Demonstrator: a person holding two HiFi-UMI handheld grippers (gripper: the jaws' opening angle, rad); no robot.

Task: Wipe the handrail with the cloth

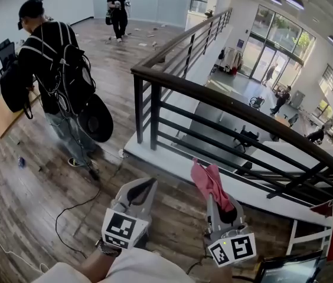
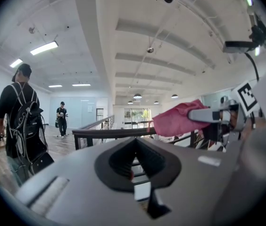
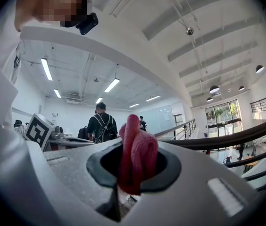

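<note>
Your right gripper [image 1: 216, 201] pinched the pink cloth [image 1: 209, 180] | your left gripper [image 1: 144, 186] was closed, empty | handrail [image 1: 237, 107] at 12 o'clock

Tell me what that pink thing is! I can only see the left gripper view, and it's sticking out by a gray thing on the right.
Observer: It's the pink cloth. The right gripper view shows the right gripper with its jaws shut on it, the cloth bunched between them.
Operator: Is it wiping the rail yet?
Observer: Not that I can see. In the head view the cloth stands up from that gripper, short of the top bar of the handrail.
Operator: Where's my gripper?
Observer: The head view shows the left gripper held low beside the right one, also short of the rail.
</note>
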